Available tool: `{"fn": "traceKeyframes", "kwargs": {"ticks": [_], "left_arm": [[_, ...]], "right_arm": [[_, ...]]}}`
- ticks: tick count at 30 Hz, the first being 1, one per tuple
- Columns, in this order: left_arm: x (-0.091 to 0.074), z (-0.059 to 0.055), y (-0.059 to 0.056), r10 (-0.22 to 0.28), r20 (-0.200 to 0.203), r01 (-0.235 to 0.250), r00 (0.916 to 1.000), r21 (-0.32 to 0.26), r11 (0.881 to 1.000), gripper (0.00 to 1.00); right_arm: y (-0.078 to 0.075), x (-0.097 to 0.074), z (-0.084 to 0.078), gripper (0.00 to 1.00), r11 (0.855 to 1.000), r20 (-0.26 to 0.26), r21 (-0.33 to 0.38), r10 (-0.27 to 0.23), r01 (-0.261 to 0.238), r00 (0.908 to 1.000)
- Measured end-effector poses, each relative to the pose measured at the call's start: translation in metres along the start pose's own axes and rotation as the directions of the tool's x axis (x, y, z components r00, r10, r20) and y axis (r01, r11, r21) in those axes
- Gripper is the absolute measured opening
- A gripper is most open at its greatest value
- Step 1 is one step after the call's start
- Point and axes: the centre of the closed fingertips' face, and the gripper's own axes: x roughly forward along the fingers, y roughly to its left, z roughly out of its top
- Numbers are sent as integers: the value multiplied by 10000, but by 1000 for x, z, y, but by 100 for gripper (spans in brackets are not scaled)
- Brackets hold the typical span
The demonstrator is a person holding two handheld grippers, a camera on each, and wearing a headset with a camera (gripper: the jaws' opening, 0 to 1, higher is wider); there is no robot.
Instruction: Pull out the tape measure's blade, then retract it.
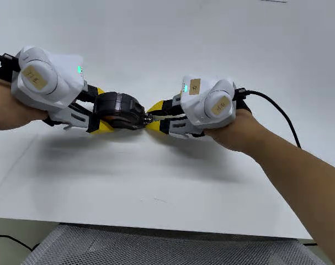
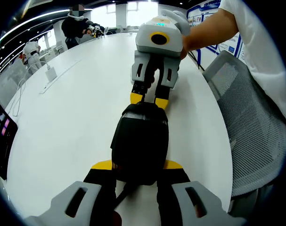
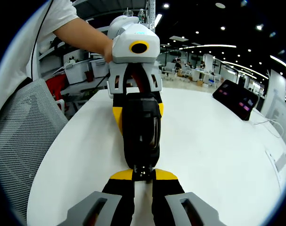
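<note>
Jaws of the left gripper (image 2: 138, 165) are clamping the tape measure (image 1: 120, 110) just above the table (image 1: 156, 182); the right gripper (image 3: 143, 176) is pinching the blade tip (image 1: 152, 117). Pull-out is seemingly just beginning, calling for a straight, steady draw rightward.

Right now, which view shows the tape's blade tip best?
Right gripper view: the blade tip sits centred, pinched in the right claw at the case mouth. Head view shows it small, side-on. Left gripper view: the case covers it.
</note>
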Motion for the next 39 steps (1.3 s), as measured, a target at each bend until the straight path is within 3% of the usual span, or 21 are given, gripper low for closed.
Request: {"fn": "traceKeyframes", "kwargs": {"ticks": [20,39], "left_arm": [[-1,-1,0,-9,-26,9,10000,-42,10000,28],[0,-1,0,-9,-29,9,10000,-93,10000,28]], "right_arm": [[1,-7,1,9,9998,177,72,-191,190,9997],[2,-32,-7,8,9992,139,212,-350,347,9993]]}}
